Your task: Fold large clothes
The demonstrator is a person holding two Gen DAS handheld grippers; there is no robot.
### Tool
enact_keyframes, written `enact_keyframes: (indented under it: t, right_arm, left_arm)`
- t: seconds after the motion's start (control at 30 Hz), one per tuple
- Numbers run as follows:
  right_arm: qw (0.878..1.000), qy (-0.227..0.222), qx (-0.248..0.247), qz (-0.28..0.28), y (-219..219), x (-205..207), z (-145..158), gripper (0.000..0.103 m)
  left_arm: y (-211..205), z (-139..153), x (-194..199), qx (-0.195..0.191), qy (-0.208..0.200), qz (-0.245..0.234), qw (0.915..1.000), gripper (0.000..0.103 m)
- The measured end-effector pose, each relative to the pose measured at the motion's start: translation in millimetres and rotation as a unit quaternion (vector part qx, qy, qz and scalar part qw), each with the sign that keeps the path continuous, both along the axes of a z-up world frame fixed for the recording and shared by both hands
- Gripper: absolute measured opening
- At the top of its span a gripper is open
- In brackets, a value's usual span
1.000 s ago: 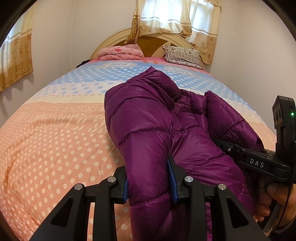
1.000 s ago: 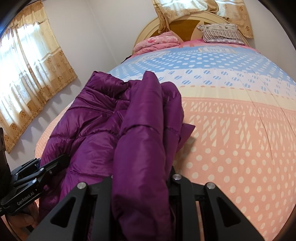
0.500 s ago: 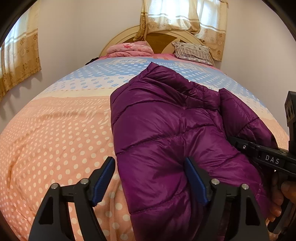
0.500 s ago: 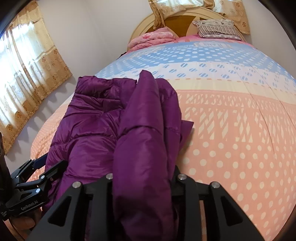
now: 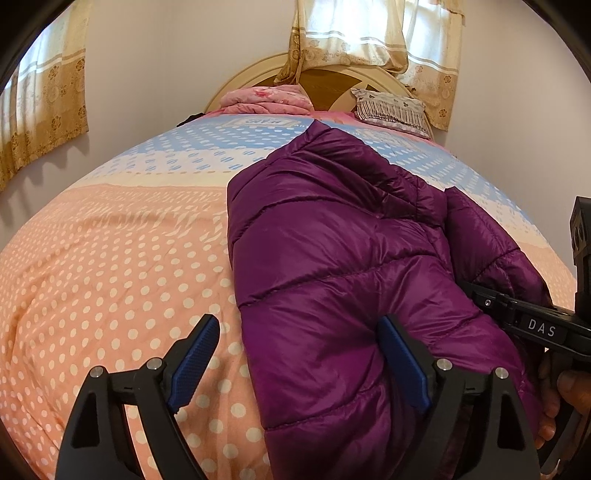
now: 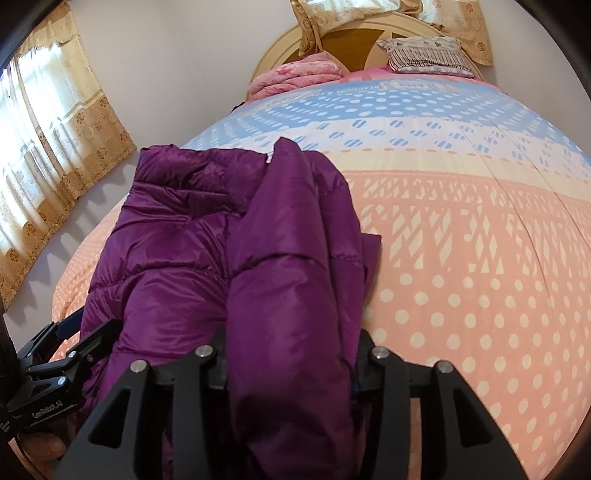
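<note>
So there's a purple puffer jacket (image 5: 343, 266) lying on the bed (image 5: 122, 266), bunched lengthwise, running from the near edge toward the far headboard (image 5: 258, 74). It sits on the peach polka-dot part of the bedspread, with its far end reaching the blue-and-white dotted band.

The left hand-held gripper (image 5: 299, 365) is spread wide apart. Its left blue pad (image 5: 194, 363) hangs over bare bedspread, clear of the fabric, while the right pad (image 5: 404, 363) sits against the jacket's near left panel. Nothing is pinched between them. From this camera the right hand-held gripper shows at the far right edge, pushed into the jacket, with the person's fingers (image 5: 565, 391) around its handle.

The right hand-held gripper (image 6: 291, 354) is clamped on a thick fold of the jacket (image 6: 280, 280). The fabric bulges up between the two fingers and hides the pads completely, and that pinched ridge runs away from the camera along the jacket's right side. The left one appears at the lower left of this view, beside the jacket's left edge, fingers apart.

At the far end of the bed: a folded pink blanket (image 5: 266, 98) on the left, a striped fringed pillow (image 5: 391, 109) on the right, both up against the headboard. Gold-patterned curtains (image 5: 369, 33) hang behind it, and another set (image 6: 55, 147) on the left wall.
</note>
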State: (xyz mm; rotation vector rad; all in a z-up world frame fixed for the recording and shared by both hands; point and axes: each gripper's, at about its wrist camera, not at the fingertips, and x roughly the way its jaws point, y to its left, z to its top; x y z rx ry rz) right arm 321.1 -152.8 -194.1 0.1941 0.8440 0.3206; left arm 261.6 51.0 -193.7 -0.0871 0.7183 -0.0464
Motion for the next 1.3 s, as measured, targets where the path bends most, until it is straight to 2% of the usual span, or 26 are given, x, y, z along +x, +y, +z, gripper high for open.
enact_keyframes:
  t: [0.43, 0.5, 0.57, 0.6, 0.63, 0.7, 0.83, 0.93, 1.1, 1.3]
  right_arm:
    - [1.000, 0.002, -0.004, -0.001, 2.3, 0.9, 0.3, 0.049]
    - [1.000, 0.002, -0.010, -0.002, 2.2, -0.3, 3.3, 0.049]
    - [1.000, -0.006, -0.024, -0.009, 1.4, -7.5, 15.6, 0.050]
    - [0.999, -0.015, -0.028, -0.012, 0.0, -14.7, 25.7, 0.055]
    - [0.999, -0.026, -0.030, -0.017, -2.3, -22.8, 36.4, 0.066]
    - [0.998, -0.056, -0.027, -0.029, -9.5, -47.1, 65.3, 0.076]
    - [0.992, -0.111, -0.042, -0.038, -20.4, -97.7, 116.1, 0.080]
    - [0.988, -0.139, -0.041, -0.050, -25.5, -127.0, 139.7, 0.086]
    - [0.983, -0.174, -0.040, -0.051, -25.2, -156.3, 166.2, 0.088]
    - [0.981, -0.188, -0.036, -0.042, -16.9, -163.1, 176.6, 0.089]
  left_arm:
    - [-5.1, 4.0, -3.4, 0.006, 0.003, 0.007, 1.0000, 0.088]
    - [-6.2, 13.5, -10.0, 0.025, -0.002, 0.024, 0.9994, 0.088]
    - [-5.6, 35.0, -23.6, 0.035, -0.024, 0.034, 0.9985, 0.088]
    - [-5.1, 48.0, -31.0, 0.035, -0.033, 0.039, 0.9981, 0.088]
    - [-4.6, 59.6, -37.8, 0.035, -0.040, 0.047, 0.9975, 0.088]
    - [-2.7, 92.4, -59.8, 0.035, -0.069, 0.060, 0.9952, 0.088]
    - [-1.9, 137.5, -102.1, 0.050, -0.113, 0.065, 0.9902, 0.089]
    - [-2.6, 160.6, -133.6, 0.064, -0.149, 0.068, 0.9844, 0.089]
    - [-0.8, 177.4, -154.5, 0.059, -0.175, 0.074, 0.9800, 0.090]
    - [-1.4, 180.1, -156.3, 0.057, -0.177, 0.074, 0.9797, 0.090]
